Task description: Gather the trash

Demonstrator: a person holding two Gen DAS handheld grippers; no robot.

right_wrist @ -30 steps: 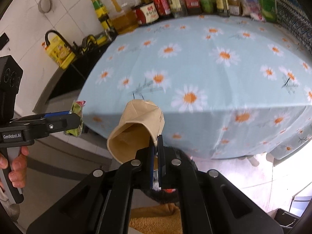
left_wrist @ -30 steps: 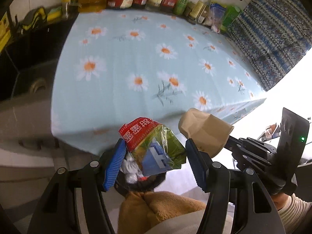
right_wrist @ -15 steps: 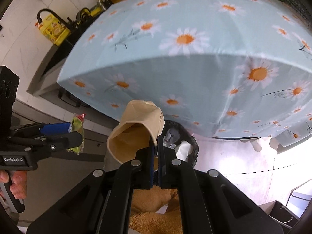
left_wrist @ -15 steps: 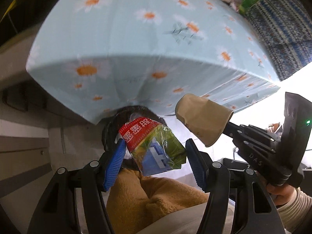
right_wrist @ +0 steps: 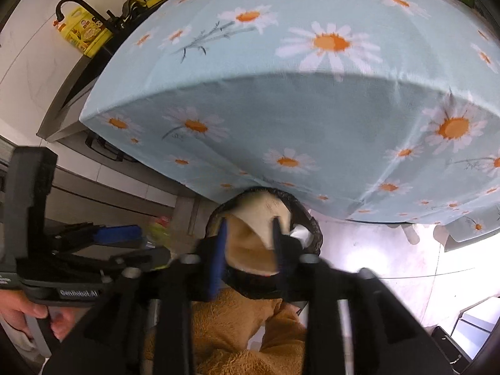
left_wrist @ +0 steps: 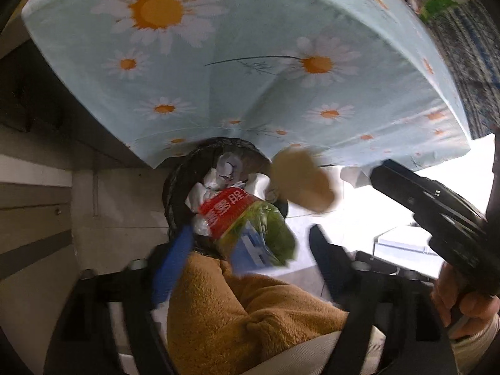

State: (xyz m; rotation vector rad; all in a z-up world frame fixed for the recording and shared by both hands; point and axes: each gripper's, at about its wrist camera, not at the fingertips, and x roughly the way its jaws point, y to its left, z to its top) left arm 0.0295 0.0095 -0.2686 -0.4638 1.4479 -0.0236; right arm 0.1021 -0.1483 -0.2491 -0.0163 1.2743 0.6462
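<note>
A black-lined trash bin (left_wrist: 175, 187) with crumpled white paper stands on the floor under the table edge. My left gripper (left_wrist: 247, 250) is open; the red and green snack wrapper (left_wrist: 247, 225) hangs between its spread fingers above the bin, blurred. In the right wrist view my right gripper (right_wrist: 250, 243) is open, and the brown paper cup (right_wrist: 253, 240) sits loose between its fingers over the bin (right_wrist: 312, 228). In the left wrist view the cup (left_wrist: 303, 184) is blurred by the bin's right rim, apart from the right gripper body (left_wrist: 431, 206).
The table with the daisy tablecloth (left_wrist: 250, 62) overhangs the bin. A brown fleece-clad leg (left_wrist: 250, 312) is right below the grippers. A dark counter with a yellow oil jug (right_wrist: 84, 34) is at the left. Pale floor (right_wrist: 390, 250) lies to the right.
Both grippers dropped lower over the bin. The right gripper opened and let go of the cup. The left jaws spread wider and the wrapper is slipping free.
</note>
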